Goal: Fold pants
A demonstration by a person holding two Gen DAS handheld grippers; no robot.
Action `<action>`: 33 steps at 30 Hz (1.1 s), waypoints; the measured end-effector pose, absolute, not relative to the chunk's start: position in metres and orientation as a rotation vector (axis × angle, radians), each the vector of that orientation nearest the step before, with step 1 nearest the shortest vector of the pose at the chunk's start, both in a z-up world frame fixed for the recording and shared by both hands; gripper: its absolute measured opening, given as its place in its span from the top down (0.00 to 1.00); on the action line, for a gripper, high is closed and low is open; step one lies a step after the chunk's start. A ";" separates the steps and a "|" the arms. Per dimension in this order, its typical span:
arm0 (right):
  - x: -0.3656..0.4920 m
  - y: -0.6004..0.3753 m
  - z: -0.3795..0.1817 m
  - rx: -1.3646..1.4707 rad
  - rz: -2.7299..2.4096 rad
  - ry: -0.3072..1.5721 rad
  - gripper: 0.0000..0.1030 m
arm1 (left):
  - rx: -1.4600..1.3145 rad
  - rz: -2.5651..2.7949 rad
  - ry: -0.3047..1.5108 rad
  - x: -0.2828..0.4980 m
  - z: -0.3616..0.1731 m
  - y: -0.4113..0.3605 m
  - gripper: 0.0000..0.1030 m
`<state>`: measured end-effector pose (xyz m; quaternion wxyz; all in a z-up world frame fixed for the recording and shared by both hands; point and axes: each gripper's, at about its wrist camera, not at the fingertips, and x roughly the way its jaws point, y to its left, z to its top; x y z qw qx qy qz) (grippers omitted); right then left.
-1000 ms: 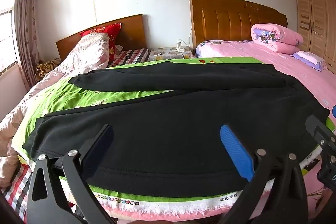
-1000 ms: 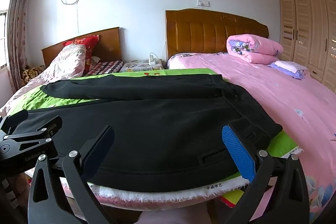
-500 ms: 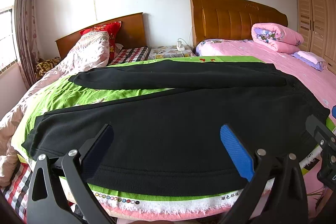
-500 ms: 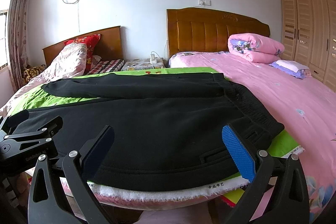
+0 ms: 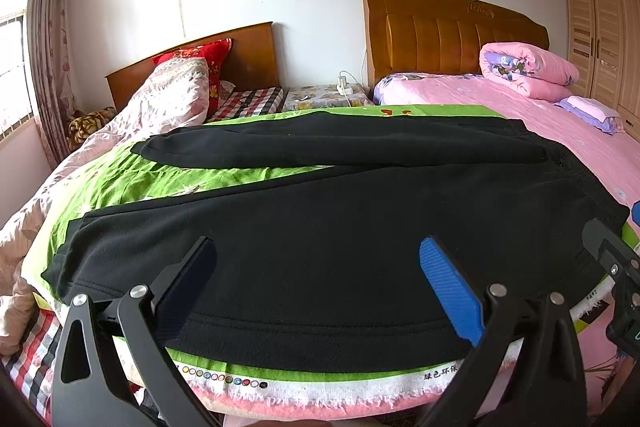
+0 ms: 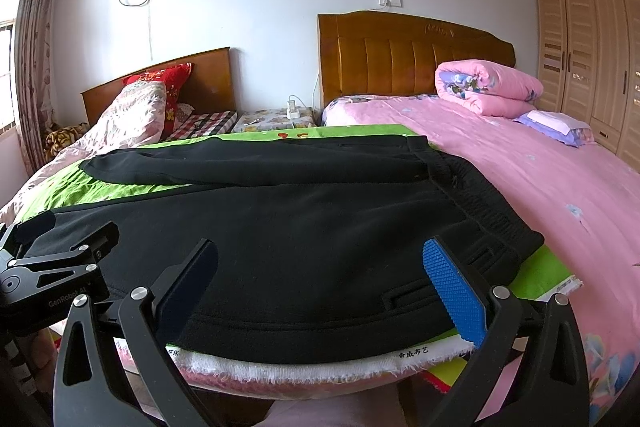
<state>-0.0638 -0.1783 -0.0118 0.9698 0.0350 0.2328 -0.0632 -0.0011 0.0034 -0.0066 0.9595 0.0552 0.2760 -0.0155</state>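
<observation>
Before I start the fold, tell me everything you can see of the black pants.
The black pants look like soft fleece. They lie flat and unfolded on a green printed cloth over the bed, legs spread in a V towards the left. The ribbed elastic waistband is at the right, with a slit pocket near the front edge. The near leg's outer seam runs along the cloth's fringed edge. Both grippers, left and right, are open in front of it, gripping nothing.
</observation>
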 end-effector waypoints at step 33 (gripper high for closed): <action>-0.066 -0.177 -0.018 0.084 -0.135 0.472 0.04 | 0.117 -0.025 0.560 -0.002 -0.009 0.007 0.01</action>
